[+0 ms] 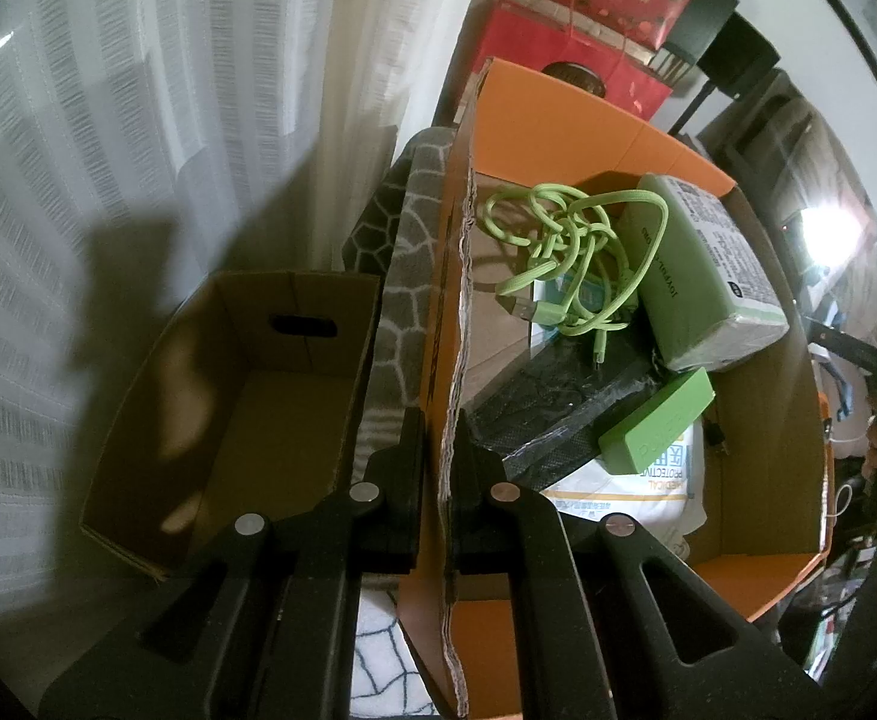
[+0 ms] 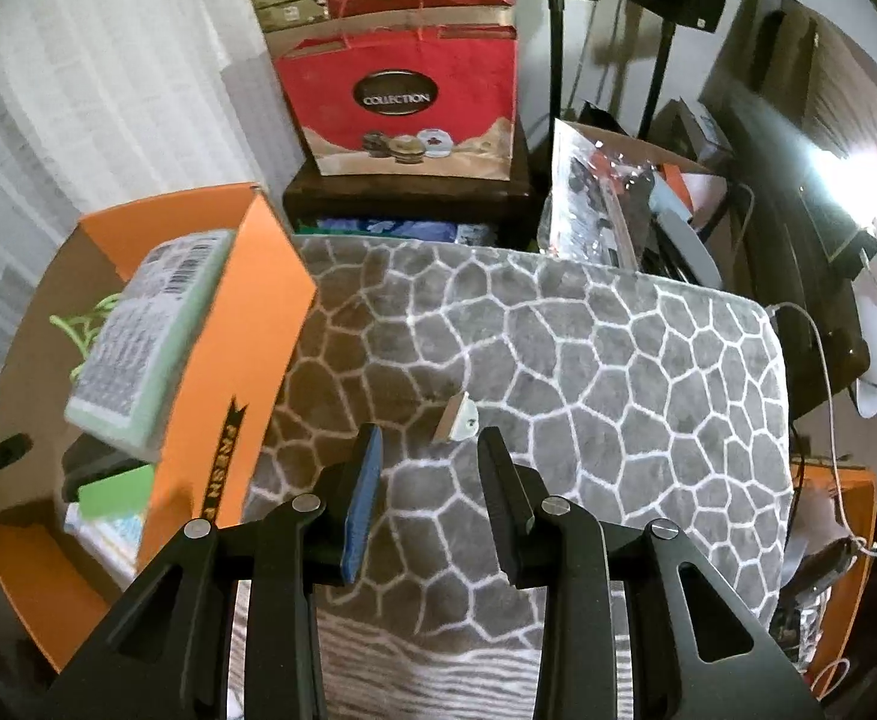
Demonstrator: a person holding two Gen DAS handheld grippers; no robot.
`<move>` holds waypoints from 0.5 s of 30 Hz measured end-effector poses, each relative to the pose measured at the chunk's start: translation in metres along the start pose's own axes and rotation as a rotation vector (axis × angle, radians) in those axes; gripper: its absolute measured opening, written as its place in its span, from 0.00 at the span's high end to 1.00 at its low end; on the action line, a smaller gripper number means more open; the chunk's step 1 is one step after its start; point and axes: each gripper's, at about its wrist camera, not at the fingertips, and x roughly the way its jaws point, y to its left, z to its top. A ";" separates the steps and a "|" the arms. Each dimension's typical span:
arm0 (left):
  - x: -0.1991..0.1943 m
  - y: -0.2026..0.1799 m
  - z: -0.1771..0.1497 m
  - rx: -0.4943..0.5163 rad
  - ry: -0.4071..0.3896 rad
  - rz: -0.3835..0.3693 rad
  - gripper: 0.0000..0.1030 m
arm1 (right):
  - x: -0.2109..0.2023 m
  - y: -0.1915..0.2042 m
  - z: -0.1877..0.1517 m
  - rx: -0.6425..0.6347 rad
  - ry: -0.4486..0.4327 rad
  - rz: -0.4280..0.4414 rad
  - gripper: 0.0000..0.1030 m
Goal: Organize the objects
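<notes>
My left gripper [image 1: 438,438] is shut on the left wall of the orange cardboard box [image 1: 447,300], one finger on each side of it. The box holds a tangled green cable [image 1: 564,252], a green wrapped pack [image 1: 708,270], a small green block [image 1: 657,423], a black packet [image 1: 564,414] and a white mask pack [image 1: 636,492]. In the right wrist view the orange box [image 2: 240,360] is at the left, blurred. My right gripper [image 2: 429,450] is open and empty above the grey patterned mat [image 2: 558,360], just short of a small white metal piece [image 2: 457,417] lying on the mat.
An empty brown cardboard box [image 1: 246,414] stands left of the orange box by the curtain. Red gift bags [image 2: 402,102] stand on a dark stand behind the mat. A cluttered box [image 2: 630,210] and cables [image 2: 822,372] are at the right.
</notes>
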 end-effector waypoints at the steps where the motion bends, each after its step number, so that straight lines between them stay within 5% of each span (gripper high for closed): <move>1: 0.000 0.000 0.000 0.000 0.000 0.000 0.95 | 0.003 -0.001 0.001 0.008 0.003 -0.001 0.68; 15: 0.000 0.000 0.000 0.000 0.000 0.000 0.95 | 0.043 -0.020 0.003 0.106 0.033 -0.003 0.68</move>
